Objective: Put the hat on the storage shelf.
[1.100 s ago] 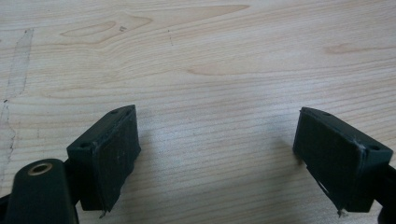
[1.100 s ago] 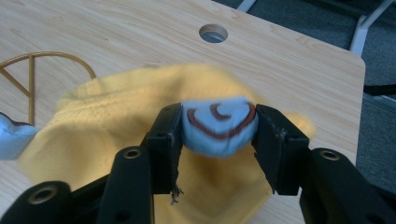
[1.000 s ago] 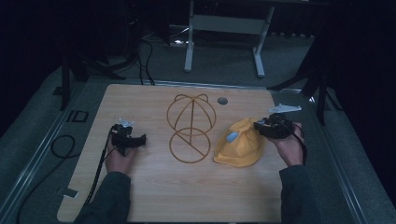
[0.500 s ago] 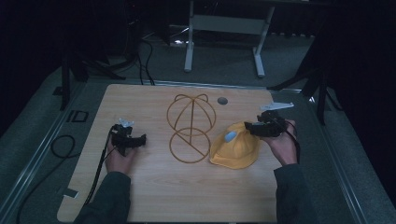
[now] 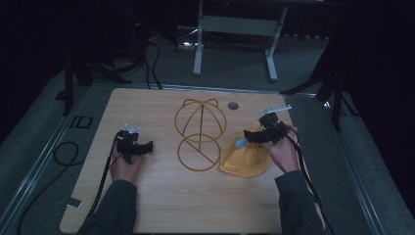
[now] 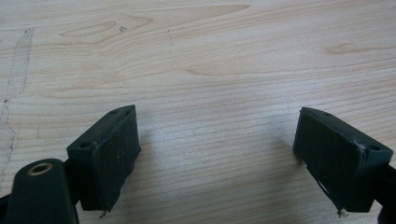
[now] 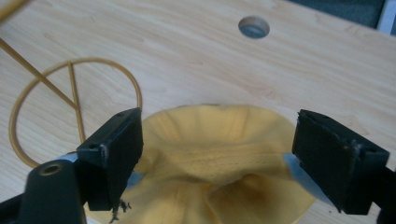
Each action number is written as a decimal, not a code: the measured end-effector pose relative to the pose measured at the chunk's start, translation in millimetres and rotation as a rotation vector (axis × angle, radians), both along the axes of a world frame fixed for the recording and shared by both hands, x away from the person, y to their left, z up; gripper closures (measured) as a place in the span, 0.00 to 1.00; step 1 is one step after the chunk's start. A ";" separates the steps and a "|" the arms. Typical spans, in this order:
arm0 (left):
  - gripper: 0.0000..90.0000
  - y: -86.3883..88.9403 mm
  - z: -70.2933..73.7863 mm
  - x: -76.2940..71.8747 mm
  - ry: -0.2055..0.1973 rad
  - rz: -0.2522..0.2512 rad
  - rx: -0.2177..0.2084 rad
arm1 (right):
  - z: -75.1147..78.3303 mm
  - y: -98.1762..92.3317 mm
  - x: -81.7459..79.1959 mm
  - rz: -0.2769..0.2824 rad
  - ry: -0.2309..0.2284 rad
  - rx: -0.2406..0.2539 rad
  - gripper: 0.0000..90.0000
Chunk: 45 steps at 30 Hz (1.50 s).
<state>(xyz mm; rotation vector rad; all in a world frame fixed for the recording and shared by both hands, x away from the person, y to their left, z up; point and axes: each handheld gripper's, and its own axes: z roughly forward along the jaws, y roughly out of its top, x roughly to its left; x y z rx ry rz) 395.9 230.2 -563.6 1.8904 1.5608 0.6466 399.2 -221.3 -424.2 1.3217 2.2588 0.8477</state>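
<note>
The right tool (image 5: 250, 138) hangs over the soft yellow fabric cap (image 5: 245, 157), its two black jaws spread wide with nothing pinched between them; in the right gripper view the same tool (image 7: 219, 158) looks down with the cap's crumpled crown (image 7: 219, 163) lying straight below and between the jaws. I judge that this stance is meant for a bite on a fold of cloth, since the jaws straddle the raised, gathered part of the cap rather than its flat edge. The cap lies on the pale wooden counter (image 5: 161, 205), slumped and creased, a dull mustard yellow with a deep pucker toward the near side of the tool and a smoother rounded rim on the far side; small pale blue patches show at its edges just beside each jaw. Beyond the tool's left jaw stands the golden wire cap-shaped frame (image 5: 199, 133), a dome of thin hoops over a flat ring crossed by a spoke (image 7: 70, 102); it sits just beside the cap, apart from it as far as I can tell, and looks like the form the cap is meant to be drawn over. The left tool (image 5: 139, 147) rests well apart from both, low over bare wood, its jaws likewise spread and empty (image 6: 217, 154), probably parked until a second grip is needed. A small round hole (image 7: 254, 26) in the counter lies beyond the cap.
</note>
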 end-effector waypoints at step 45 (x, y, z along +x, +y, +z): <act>0.16 0.0 -0.1 0.0 -0.001 0.000 0.001 | 4.4 -16.6 -25.4 -0.147 0.091 0.132 0.33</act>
